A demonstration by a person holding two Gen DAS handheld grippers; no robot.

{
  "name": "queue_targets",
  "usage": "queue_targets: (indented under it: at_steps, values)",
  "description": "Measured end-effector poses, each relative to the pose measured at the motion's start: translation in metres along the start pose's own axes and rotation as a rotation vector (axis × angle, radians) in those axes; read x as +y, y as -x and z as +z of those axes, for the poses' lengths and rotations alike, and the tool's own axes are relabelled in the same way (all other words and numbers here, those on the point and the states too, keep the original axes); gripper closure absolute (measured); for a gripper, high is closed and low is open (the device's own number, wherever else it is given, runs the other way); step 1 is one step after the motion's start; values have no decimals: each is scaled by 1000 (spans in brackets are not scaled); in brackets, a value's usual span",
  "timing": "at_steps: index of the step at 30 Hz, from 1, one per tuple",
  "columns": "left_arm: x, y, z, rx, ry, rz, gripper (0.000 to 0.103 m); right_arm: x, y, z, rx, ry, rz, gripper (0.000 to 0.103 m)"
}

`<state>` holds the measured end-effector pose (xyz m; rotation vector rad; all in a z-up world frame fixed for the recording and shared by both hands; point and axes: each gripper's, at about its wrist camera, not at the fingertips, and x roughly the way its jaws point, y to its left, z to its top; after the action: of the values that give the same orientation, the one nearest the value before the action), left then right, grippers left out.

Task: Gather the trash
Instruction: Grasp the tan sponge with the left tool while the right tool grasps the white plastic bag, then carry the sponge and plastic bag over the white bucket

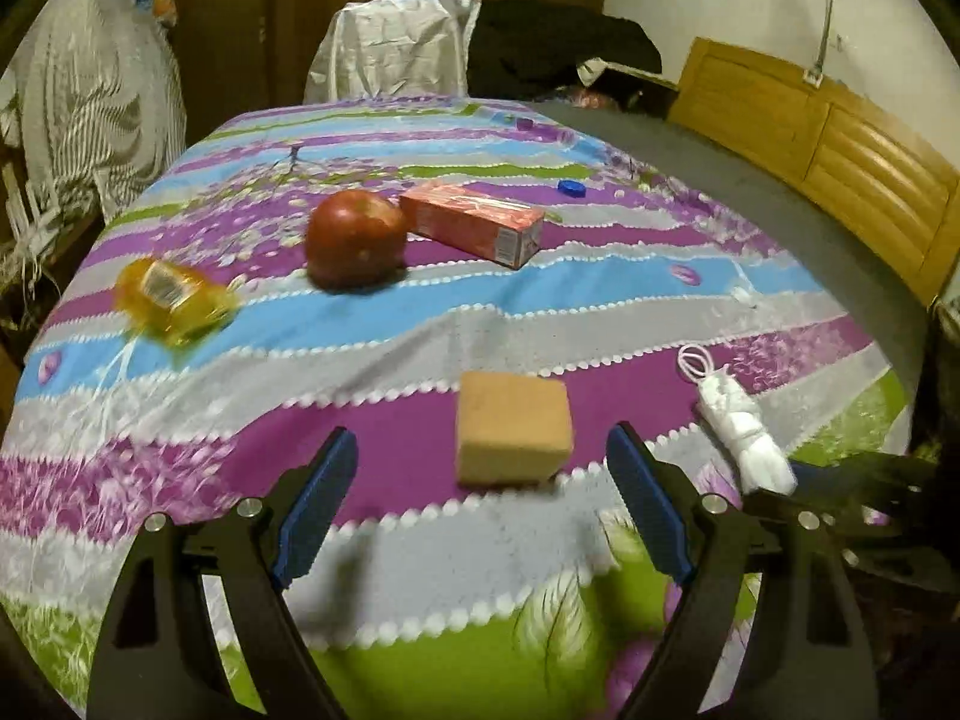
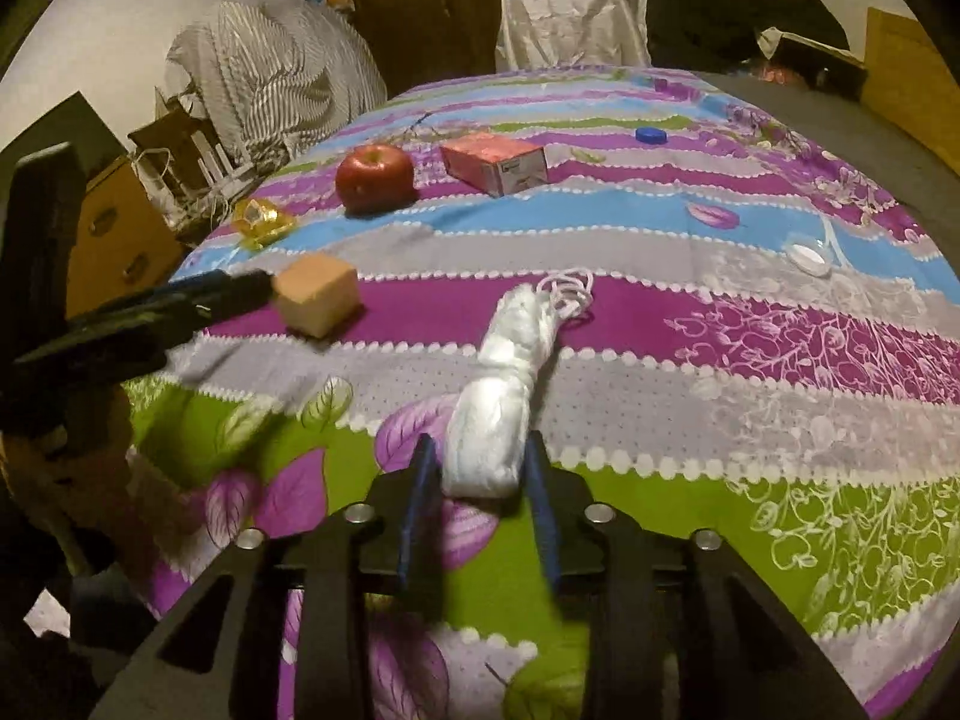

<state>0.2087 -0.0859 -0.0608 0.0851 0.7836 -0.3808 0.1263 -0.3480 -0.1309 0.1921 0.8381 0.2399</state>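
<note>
White crumpled mask (image 2: 498, 414), rolled, loops at far end, near end between right gripper (image 2: 483, 480) fingers closed on it | bedspread (image 2: 690, 324) open to right, falls away at left edge | tan block (image 1: 513, 429) just beyond wide-open left gripper (image 1: 480, 510) | farther: yellow wrapper (image 1: 171, 297), apple (image 1: 355, 238), red box (image 1: 474, 222)

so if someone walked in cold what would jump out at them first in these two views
The loud purple, blue and green striped bedsheet fills both views, with a shiny red apple beside an orange-red cardboard carton toward its far side. Nearer, the right tool closes around a rolled white plastic bag, while the left tool hangs open just before a tan sponge block.
</note>
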Motion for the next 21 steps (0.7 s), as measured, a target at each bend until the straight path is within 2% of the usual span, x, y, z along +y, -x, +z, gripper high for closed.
queue_targets:
  at_steps: [1,2,4,6,7,8,10,12,15,21]
  values:
    - [-5,-6,1,4,-15,8,22,0,-1,2,-16,-11,-8,42]
    - [-8,-12,2,10,-29,13,22,-2,-2,6,-41,-20,-24,38]
    - [-12,-22,4,25,-48,22,22,0,1,8,-77,-30,-48,36]
    - [-12,-33,5,60,-45,6,42,2,1,9,-90,-34,-76,36]
    - [-11,-38,5,86,-46,7,47,3,-1,10,-91,-38,-102,40]
    - [-9,-44,3,119,-39,10,58,3,-4,10,-89,-41,-119,44]
    - [-3,-46,1,119,-10,-3,63,4,-11,8,-67,-43,-150,62]
    - [2,-42,0,109,17,-23,64,4,-15,5,-65,-44,-162,77]
    - [6,-31,-5,94,33,-4,65,2,-10,2,-88,-68,-159,77]
    - [21,12,-26,78,63,98,65,21,2,-4,-99,-60,-116,77]
